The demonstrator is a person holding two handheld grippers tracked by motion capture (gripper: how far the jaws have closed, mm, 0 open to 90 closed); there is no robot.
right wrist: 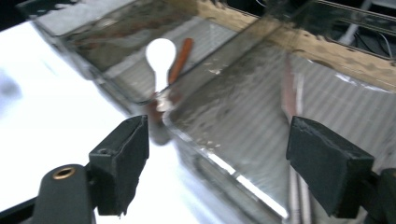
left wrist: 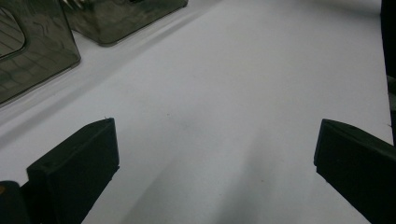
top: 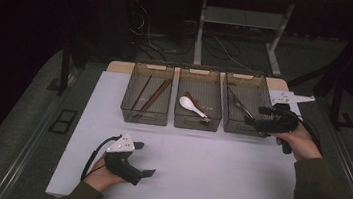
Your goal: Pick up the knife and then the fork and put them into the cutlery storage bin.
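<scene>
Right gripper (top: 254,121): jaws apart, empty, at right bin (top: 243,128) near wall; cutlery (top: 238,104) inside toward 11 o'clock, long axis 11–5.

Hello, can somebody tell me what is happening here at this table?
A person sorts cutlery into three clear bins at the back of a white table. The right gripper is at the right bin, its jaws open with nothing between them; metal cutlery lies in that bin. The middle bin holds a white spoon, the left bin chopsticks. The left gripper rests open on the table.
</scene>
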